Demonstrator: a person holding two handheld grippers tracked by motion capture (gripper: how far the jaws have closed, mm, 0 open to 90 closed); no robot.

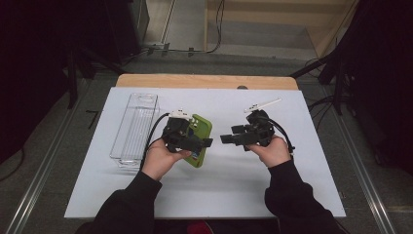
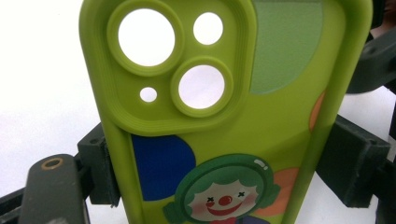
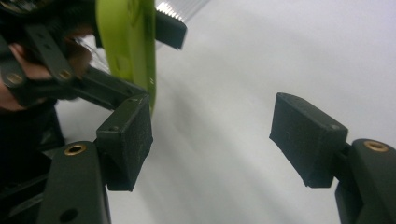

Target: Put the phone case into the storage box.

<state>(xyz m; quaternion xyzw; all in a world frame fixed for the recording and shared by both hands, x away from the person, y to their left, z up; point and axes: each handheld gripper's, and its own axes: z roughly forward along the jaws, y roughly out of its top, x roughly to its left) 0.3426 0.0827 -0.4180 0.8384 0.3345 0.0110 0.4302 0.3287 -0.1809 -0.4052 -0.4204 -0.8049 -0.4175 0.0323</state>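
Observation:
A lime-green phone case [image 1: 200, 138] with camera cut-outs and a clown picture is held above the white sheet. My left gripper [image 1: 192, 141] is shut on it. In the left gripper view the case [image 2: 219, 121] stands upright between the two black pads [image 2: 100, 172], which press on its two long edges. My right gripper [image 1: 228, 139] hovers to the right of the case, pointing left toward it, open with nothing between its pads [image 3: 128, 140]. The right gripper view shows the case [image 3: 126, 46] edge-on, just beyond its left pad.
A clear plastic bin [image 1: 135, 127] lies lengthwise at the left of the white sheet [image 1: 219, 180] that covers the wooden table [image 1: 204, 80]. A small white stick-like object [image 1: 263, 105] lies at the back right. Dark equipment and cables ring the table.

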